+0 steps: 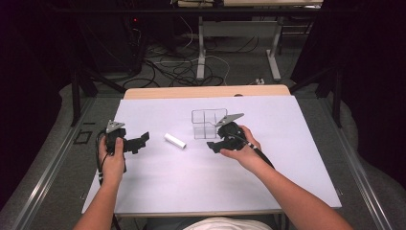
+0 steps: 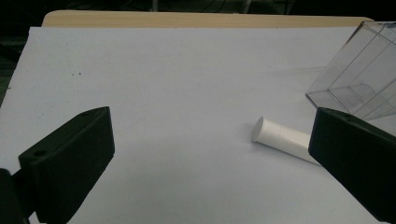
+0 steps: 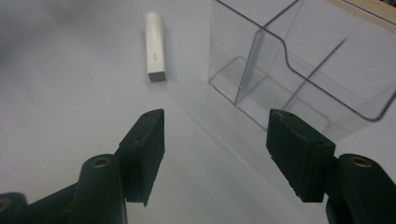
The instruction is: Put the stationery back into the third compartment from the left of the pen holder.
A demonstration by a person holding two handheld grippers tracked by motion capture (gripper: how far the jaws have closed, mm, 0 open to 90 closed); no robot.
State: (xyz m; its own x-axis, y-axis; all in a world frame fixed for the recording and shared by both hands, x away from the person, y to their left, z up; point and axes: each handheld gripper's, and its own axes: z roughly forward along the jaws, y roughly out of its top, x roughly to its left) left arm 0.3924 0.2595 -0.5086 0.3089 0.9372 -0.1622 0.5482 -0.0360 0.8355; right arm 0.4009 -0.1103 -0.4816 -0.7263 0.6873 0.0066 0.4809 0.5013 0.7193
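a: progress nil. small white plastic tube lies flat on the white table sheet, just beside the clear divided plastic organiser, not in it.
b: grippers?
a: left gripper jaws wide apart, empty. right gripper jaws part open, nothing between. pickup and placing remain.
b: labels?
a: faint print on tube, unreadable.

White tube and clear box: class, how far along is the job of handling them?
Done: nothing visibly; the white tube lies flat on the table, outside the clear box. In hand: neither gripper holds anything; the right gripper sits beside the box with jaws apart, the left gripper open, facing the tube. Left: probably picking up the tube and putting it in the box.
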